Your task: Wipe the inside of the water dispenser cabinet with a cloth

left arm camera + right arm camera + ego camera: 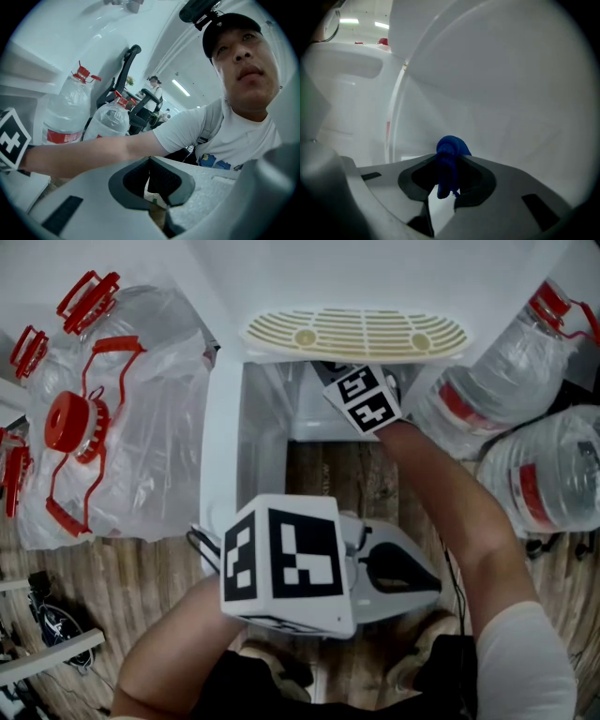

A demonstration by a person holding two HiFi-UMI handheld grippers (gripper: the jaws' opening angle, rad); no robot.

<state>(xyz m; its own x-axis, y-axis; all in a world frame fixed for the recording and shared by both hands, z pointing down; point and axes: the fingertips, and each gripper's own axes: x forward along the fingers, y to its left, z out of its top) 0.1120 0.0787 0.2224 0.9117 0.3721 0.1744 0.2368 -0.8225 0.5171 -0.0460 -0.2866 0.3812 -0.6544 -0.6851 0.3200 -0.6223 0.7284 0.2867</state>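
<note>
1. Right now, reaching far forward with the right arm (450, 512), held out nearly straight, into the white cabinet (223, 418).
2. Pinching a blue cloth (451, 147) tight in the right gripper (449, 161), up close to the cabinet's white inside wall; cannot tell if touching it.
3. Holding the left gripper (150, 161) low and close to the body, left arm (173, 652) bent, jaws pushed together on nothing.
4. Working between big water bottles (122, 427) on the wood floor (141, 577), some on each side.
</note>
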